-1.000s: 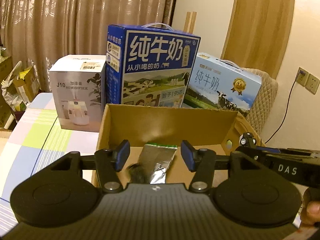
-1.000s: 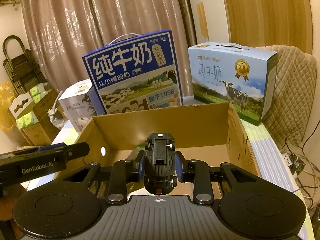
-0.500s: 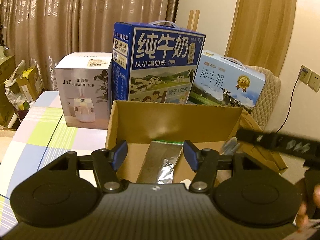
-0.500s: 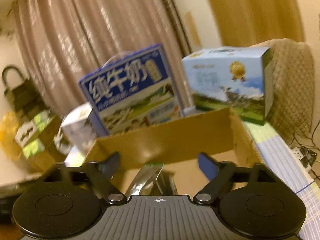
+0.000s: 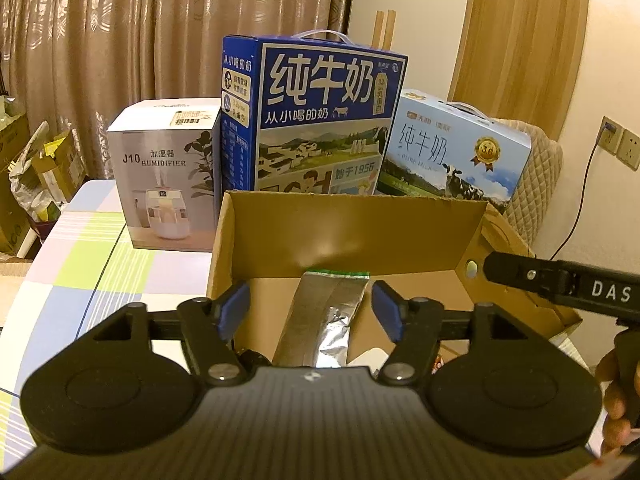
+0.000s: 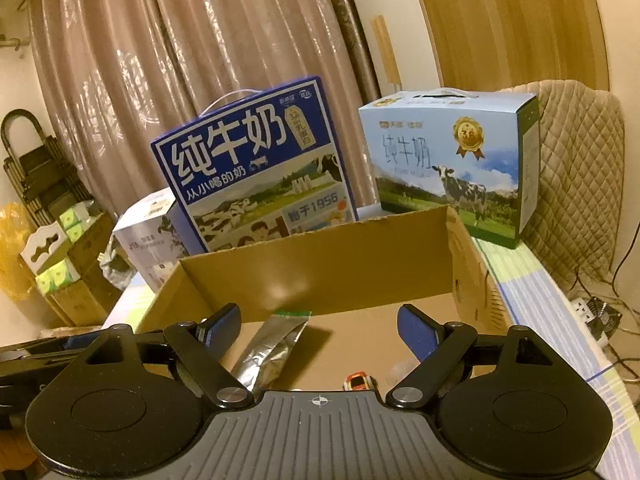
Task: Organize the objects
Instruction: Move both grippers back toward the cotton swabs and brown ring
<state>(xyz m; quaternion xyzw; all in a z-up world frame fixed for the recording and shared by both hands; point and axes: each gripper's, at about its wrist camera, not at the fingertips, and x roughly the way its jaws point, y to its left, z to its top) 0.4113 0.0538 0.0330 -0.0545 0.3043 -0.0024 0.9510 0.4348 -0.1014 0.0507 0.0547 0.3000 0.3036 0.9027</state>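
An open cardboard box [image 5: 352, 232] [image 6: 320, 276] stands on the table in front of both grippers. A silver foil pouch [image 5: 324, 320] [image 6: 272, 352] lies on its floor. A small red and white toy car [image 6: 358, 381] lies in the box just past the right gripper's body. My left gripper [image 5: 312, 306] is open and empty above the box's near side. My right gripper [image 6: 320, 330] is open wide and empty above the box. The right gripper's black arm [image 5: 560, 284] shows at the right of the left wrist view.
Behind the box stand a dark blue milk carton [image 5: 316, 120] [image 6: 256, 176], a light blue milk carton [image 5: 452, 152] [image 6: 448, 164] and a white humidifier box [image 5: 168, 176] [image 6: 148, 240]. A checked cloth [image 5: 80, 264] covers the table. A quilted chair back [image 6: 576, 184] is at the right.
The right gripper held a dark toy car one second ago; it has opened and now holds nothing. Both grippers have pulled back slightly from the box.
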